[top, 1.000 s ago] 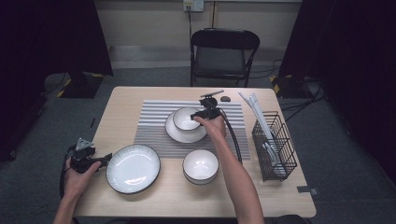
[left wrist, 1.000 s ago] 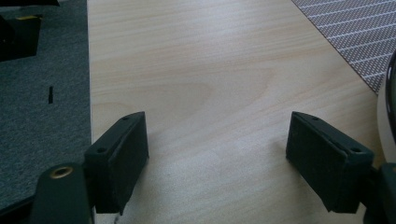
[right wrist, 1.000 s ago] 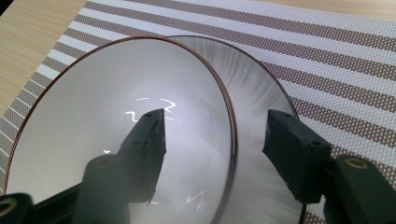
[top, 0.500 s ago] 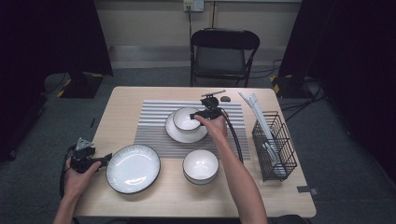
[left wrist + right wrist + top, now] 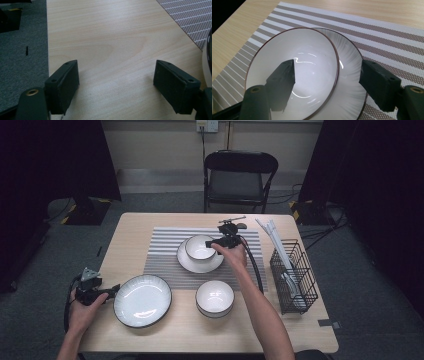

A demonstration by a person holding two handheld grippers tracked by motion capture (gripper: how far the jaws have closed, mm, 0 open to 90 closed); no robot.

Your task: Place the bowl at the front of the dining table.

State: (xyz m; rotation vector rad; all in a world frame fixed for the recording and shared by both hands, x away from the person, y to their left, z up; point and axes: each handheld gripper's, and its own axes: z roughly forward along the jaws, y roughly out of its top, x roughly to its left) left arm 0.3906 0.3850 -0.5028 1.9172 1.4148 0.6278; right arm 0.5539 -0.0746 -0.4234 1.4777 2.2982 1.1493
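Observation:
A white bowl (image 5: 200, 247) (image 5: 294, 72) sits in a small white plate (image 5: 200, 264) (image 5: 350, 72) on the striped placemat (image 5: 165, 255). My right gripper (image 5: 212, 242) (image 5: 327, 63) is open across the bowl's right rim, one jaw inside the bowl and the other outside above the plate. Its jaws have just been closing a little, and neither pad presses on the rim between them. My left gripper (image 5: 112, 292) (image 5: 116, 63) rests open on bare table wood at the left edge of a large white plate (image 5: 142, 300) (image 5: 207, 57), with nothing between its jaws.
A second white bowl (image 5: 215, 297) stands near the table's front, in front of the placemat. A black wire basket (image 5: 292, 275) holding utensils stands at the right side. A black chair (image 5: 240, 175) stands beyond the far edge.

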